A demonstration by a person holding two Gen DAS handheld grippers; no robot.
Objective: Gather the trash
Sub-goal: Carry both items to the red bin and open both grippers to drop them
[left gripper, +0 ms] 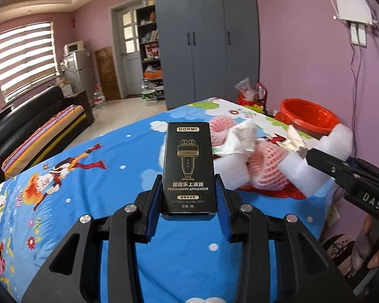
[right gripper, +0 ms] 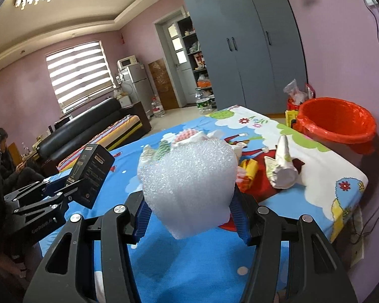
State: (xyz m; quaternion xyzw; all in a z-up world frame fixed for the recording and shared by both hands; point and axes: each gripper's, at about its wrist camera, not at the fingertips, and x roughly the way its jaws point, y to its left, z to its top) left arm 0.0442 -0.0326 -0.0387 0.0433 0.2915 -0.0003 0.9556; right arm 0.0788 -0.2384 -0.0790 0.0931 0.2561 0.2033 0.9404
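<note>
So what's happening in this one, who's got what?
A person is clearing trash off a table with a handheld claw in each hand. The left claw is clamped on a black box, lifted above the blue cartoon tablecloth. The right claw grips a wad of white foam wrap. Crumpled paper and pink fruit netting are on the table. The red-lined bin stands beside the far right corner.

Table (right gripper: 315, 176) under bright blue cartoon-print cloth, white cloud and flower pattern toward far edge. Trash sits bunched near far right corner: crumpled white paper wad (right gripper: 281, 169) by right edge, pink foam fruit net (left gripper: 267, 169) just beside white foam strip (left gripper: 300, 174), second pink net (left gripper: 221, 126) further back, touching crumpled tissue (left gripper: 240, 139). Small yellow scrap (right gripper: 249, 165) mid-pile. Near half of cloth bare.
</note>
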